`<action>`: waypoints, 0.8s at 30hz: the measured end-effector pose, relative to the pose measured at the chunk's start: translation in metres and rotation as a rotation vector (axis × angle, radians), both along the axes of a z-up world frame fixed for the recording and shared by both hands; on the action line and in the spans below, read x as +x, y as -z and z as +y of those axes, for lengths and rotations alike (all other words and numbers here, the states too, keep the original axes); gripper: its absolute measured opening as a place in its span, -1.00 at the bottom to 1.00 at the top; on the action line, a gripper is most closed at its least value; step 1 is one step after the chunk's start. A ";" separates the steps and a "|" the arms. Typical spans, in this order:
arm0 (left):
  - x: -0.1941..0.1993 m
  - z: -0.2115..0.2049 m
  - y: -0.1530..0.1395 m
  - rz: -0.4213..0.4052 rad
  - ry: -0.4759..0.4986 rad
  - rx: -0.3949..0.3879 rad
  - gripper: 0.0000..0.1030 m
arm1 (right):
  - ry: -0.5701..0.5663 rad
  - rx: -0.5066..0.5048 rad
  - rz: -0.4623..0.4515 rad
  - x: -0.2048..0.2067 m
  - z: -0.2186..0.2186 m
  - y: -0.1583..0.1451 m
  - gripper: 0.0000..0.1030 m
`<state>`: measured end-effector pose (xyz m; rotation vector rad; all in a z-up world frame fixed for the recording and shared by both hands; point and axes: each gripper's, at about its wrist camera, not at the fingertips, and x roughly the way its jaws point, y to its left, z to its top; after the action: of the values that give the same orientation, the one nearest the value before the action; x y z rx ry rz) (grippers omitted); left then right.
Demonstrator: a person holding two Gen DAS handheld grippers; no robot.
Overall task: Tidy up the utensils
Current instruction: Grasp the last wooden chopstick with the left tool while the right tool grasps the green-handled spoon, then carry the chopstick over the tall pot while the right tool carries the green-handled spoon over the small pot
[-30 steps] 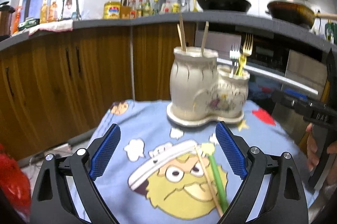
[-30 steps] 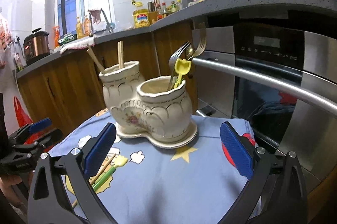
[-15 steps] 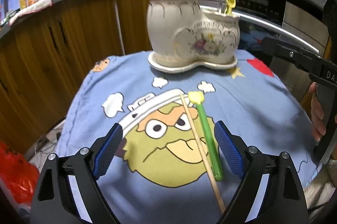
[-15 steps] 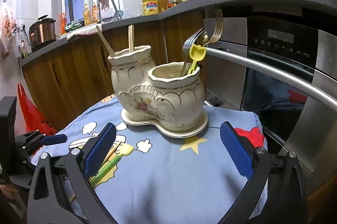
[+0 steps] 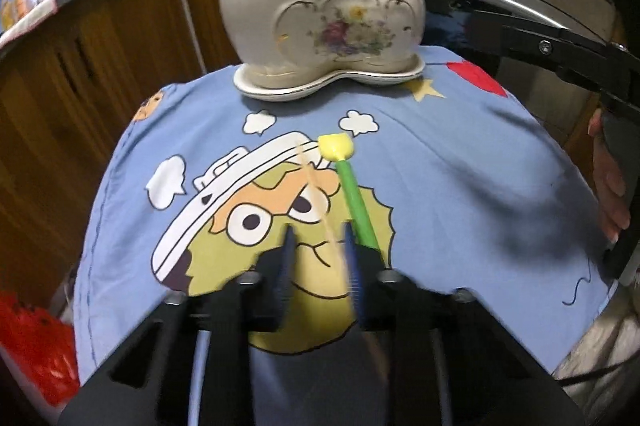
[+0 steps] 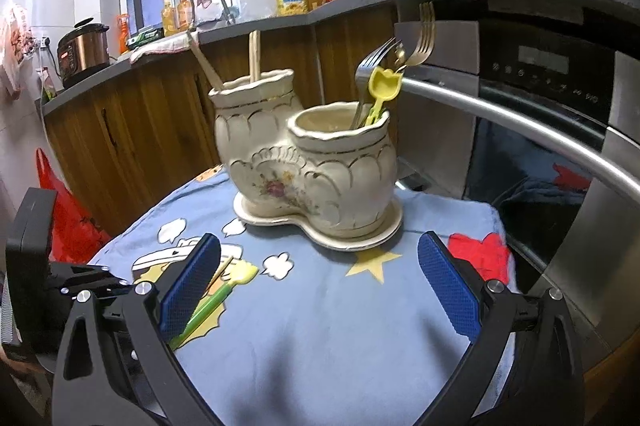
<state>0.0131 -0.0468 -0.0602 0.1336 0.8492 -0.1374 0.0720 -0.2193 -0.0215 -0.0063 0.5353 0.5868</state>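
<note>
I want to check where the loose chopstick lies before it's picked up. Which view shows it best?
The left wrist view: the wooden chopstick runs along the cloth between the narrowed fingers of the left tool, beside the green utensil, though blurred. The right wrist view shows only a short tip behind its own finger.

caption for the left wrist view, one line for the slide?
Left tongs narrowed around a wooden chopstick lying beside a green-handled utensil on the cartoon tablecloth, before the ceramic utensil holder.

One holder (image 6: pixel 304 161); forks (image 6: pixel 424 37), maybe two; three chopsticks (image 5: pixel 316 193).
</note>
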 end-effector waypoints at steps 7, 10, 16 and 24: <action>-0.002 0.019 0.001 -0.012 -0.025 -0.036 -0.89 | -0.100 -0.021 0.114 -0.002 0.017 0.009 0.79; -0.005 0.031 -0.003 -0.031 -0.041 -0.074 -0.89 | -0.148 -0.064 0.184 -0.005 0.036 0.019 0.56; -0.007 0.046 -0.005 -0.053 -0.051 -0.108 -0.89 | -0.212 -0.163 0.277 -0.012 0.077 0.036 0.05; -0.011 0.055 -0.006 -0.070 -0.044 -0.153 -0.89 | -0.199 -0.306 0.268 -0.014 0.111 0.052 -0.49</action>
<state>0.0024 0.0078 -0.0547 -0.0232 0.7687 -0.1554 0.0575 -0.1085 -0.0740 -0.2766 0.8880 0.6992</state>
